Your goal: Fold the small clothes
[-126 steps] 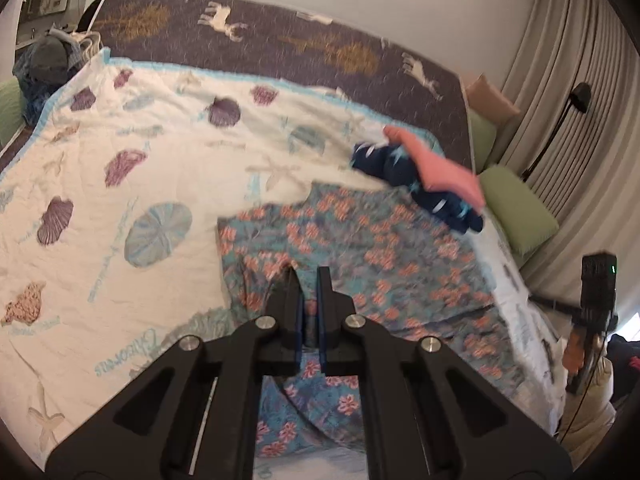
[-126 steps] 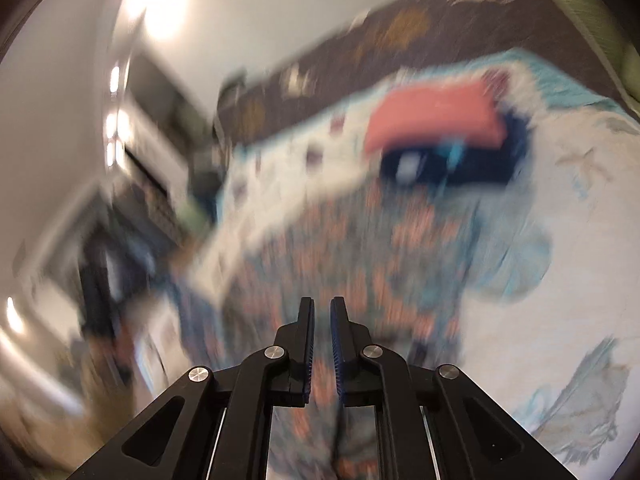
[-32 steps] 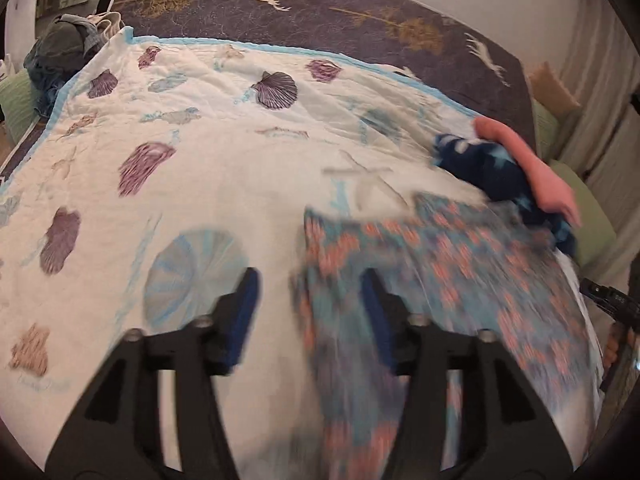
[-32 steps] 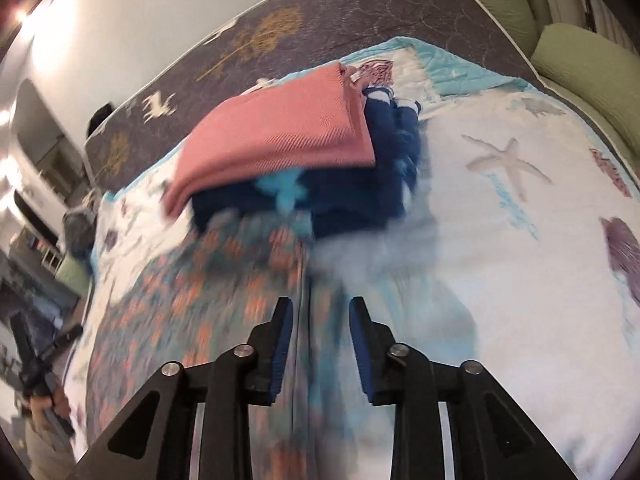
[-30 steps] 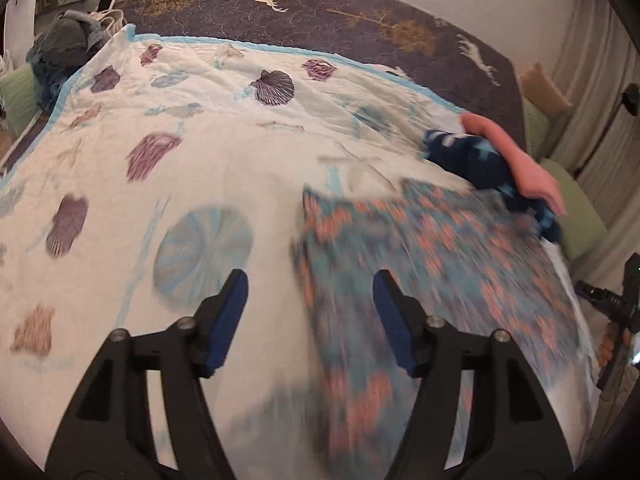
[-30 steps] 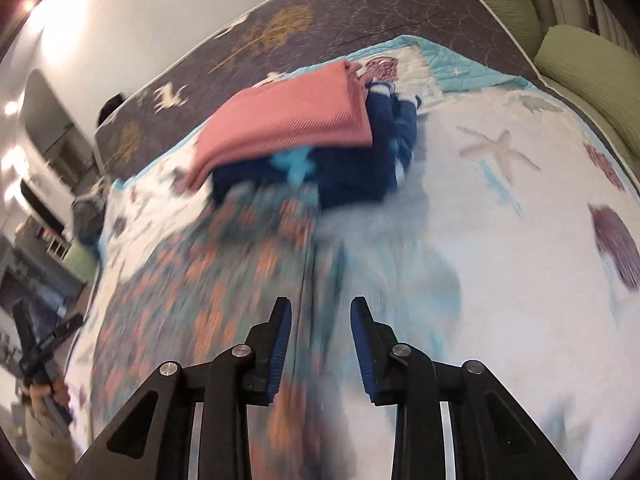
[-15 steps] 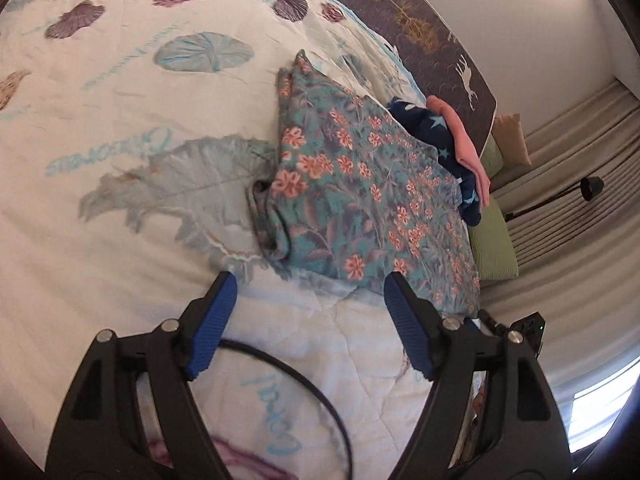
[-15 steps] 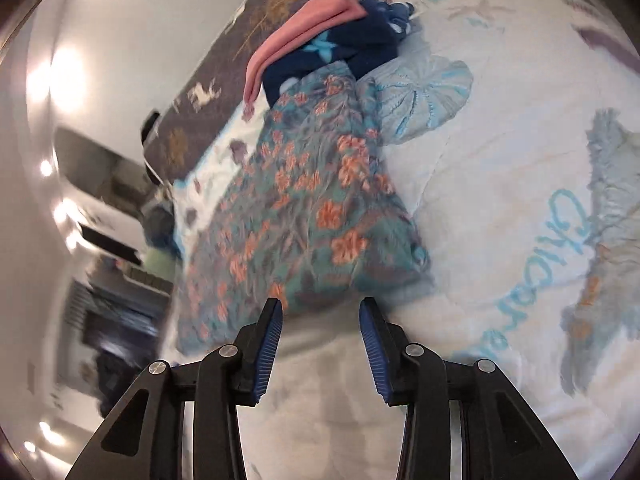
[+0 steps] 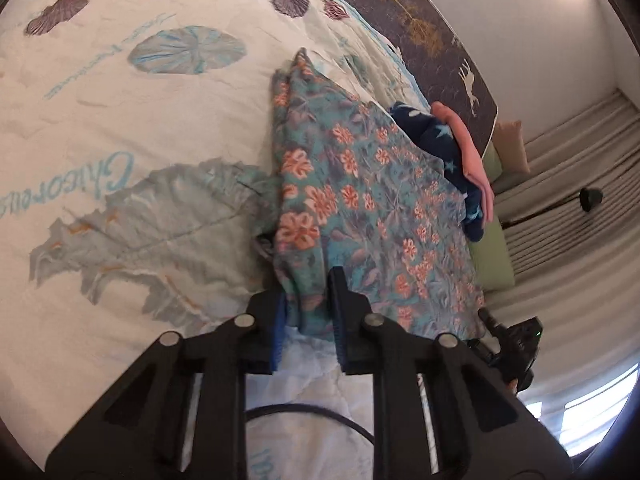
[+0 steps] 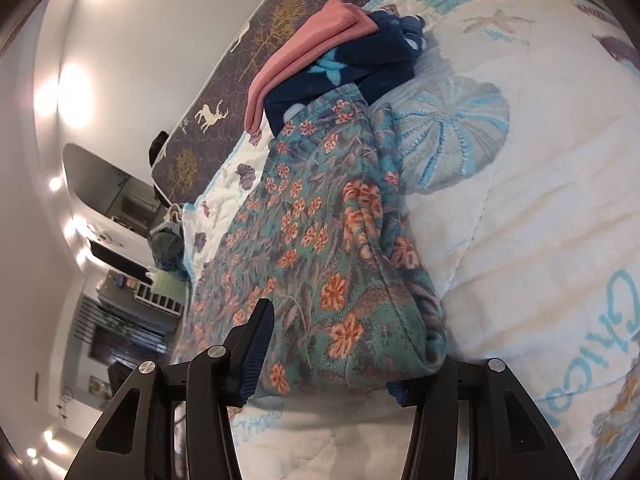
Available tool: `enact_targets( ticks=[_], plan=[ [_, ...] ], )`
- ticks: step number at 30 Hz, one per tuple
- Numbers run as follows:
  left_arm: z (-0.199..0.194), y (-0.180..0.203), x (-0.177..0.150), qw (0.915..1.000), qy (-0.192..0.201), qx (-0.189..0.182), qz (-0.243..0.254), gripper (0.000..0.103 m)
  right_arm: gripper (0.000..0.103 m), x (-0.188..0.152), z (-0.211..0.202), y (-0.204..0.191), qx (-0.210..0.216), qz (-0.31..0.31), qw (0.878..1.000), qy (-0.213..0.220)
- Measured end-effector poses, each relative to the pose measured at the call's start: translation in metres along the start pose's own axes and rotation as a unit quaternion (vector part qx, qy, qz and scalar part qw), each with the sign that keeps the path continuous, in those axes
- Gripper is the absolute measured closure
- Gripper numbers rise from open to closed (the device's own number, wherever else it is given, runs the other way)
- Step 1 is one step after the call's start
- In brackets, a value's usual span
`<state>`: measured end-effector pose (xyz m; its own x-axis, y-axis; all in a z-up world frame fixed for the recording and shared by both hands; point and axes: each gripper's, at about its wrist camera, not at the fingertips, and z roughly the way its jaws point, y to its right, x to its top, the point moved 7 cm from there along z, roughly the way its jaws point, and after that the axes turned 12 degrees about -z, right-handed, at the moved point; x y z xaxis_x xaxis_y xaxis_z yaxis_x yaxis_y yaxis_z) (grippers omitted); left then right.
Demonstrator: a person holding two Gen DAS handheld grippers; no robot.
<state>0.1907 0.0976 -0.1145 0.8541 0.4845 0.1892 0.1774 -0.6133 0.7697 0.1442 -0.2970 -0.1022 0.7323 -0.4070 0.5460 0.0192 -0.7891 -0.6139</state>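
**Both grippers at the near edge of the floral garment**

Left gripper: jaws closing, near hem corner of the floral garment bunched between the pads, cloth looks pinched. A black cable loops just behind the fingers, over the quilt.

Right gripper: jaws opening and standing wide, the thick folded near edge of the same garment sits between them; left pad beside the cloth, right fingertip hidden under the fold, so no grip that I can see.

Garment lies flat on the quilt, stretching away from both sets of fingers. Beyond its far end, touching it: a folded stack, dark blue starred piece with a pink piece on top. Further off, the dark patterned blanket and wall.

Handling, my read: light, soft, limp cloth, nothing fragile; layers may slide apart, and it sags if held at one point. Best taken at the two near corners, pinching all layers, then carried toward the far end
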Motion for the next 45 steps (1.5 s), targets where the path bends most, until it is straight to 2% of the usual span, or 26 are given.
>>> enact_targets(
  ticks=[3,6,9,13,18,21,23,24,26,29,31,33,36,38,39,41,42,43,45],
  plan=[
    [-0.020,-0.005,0.001,0.9998,0.019,-0.010,0.000,0.083,0.053,-0.002,-0.001,-0.002,0.002,-0.013,1.000,0.003],
    [-0.034,-0.007,-0.005,0.9964,0.041,0.032,0.066,0.083,0.053,0.000,0.002,-0.002,0.007,-0.013,1.000,0.006],
    [-0.031,-0.007,-0.013,0.9910,0.036,0.063,0.113,0.083,0.053,-0.001,0.003,-0.004,0.003,-0.020,1.000,0.007],
    [-0.021,0.006,-0.016,0.9757,0.061,0.090,0.191,0.083,0.053,-0.005,0.000,-0.004,-0.006,-0.031,0.999,0.009],
    [-0.009,0.030,-0.022,0.9619,0.057,0.081,0.255,0.083,0.053,-0.005,0.000,-0.004,-0.005,-0.030,0.999,0.011],
    [-0.005,0.037,-0.023,0.9617,0.047,0.074,0.260,0.083,0.053,-0.006,0.000,-0.003,-0.007,-0.033,0.999,0.011],
    [-0.002,0.036,-0.023,0.9570,0.048,0.092,0.271,0.084,0.053,-0.006,-0.001,-0.003,-0.008,-0.036,0.999,0.012],
    [0.000,0.036,-0.025,0.9549,0.048,0.100,0.276,0.096,0.053,-0.006,-0.002,-0.003,-0.009,-0.037,0.999,0.012],
    [-0.001,0.034,-0.025,0.9521,0.048,0.113,0.280,0.097,0.053,-0.007,-0.002,-0.003,-0.008,-0.037,0.999,0.013],
    [-0.022,0.032,-0.018,0.9470,0.068,0.122,0.290,0.098,0.053,-0.007,-0.002,-0.004,-0.006,-0.036,0.999,0.014],
    [-0.040,0.028,-0.014,0.9478,0.068,0.113,0.290,0.101,0.053,-0.006,-0.003,-0.003,-0.005,-0.036,0.999,0.014],
    [-0.052,0.020,-0.011,0.9459,0.081,0.129,0.286,0.101,0.053,-0.006,-0.003,-0.004,-0.004,-0.036,0.999,0.015],
    [-0.065,-0.003,-0.008,0.9587,0.077,0.124,0.244,0.101,0.053,-0.005,-0.002,-0.003,-0.002,-0.035,0.999,0.016],
    [-0.063,-0.011,-0.011,0.9630,0.068,0.125,0.228,0.101,0.053,-0.005,-0.003,-0.002,-0.002,-0.035,0.999,0.016],
    [-0.059,-0.012,-0.015,0.9642,0.060,0.123,0.227,0.100,0.053,-0.005,-0.003,-0.002,-0.002,-0.035,0.999,0.016],
    [-0.050,-0.007,-0.023,0.9609,0.051,0.125,0.241,0.077,0.053,-0.005,-0.003,-0.001,-0.003,-0.035,0.999,0.016],
    [-0.044,-0.002,-0.025,0.9557,0.056,0.135,0.256,0.053,0.053,-0.006,-0.003,-0.001,-0.004,-0.035,0.999,0.016],
    [-0.039,0.002,-0.027,0.9504,0.064,0.140,0.270,0.045,0.053,-0.006,-0.004,-0.001,-0.004,-0.035,0.999,0.016],
    [-0.028,0.010,-0.028,0.9412,0.068,0.142,0.299,0.047,0.053,-0.006,-0.004,0.000,-0.004,-0.035,0.999,0.017]
  ],
)
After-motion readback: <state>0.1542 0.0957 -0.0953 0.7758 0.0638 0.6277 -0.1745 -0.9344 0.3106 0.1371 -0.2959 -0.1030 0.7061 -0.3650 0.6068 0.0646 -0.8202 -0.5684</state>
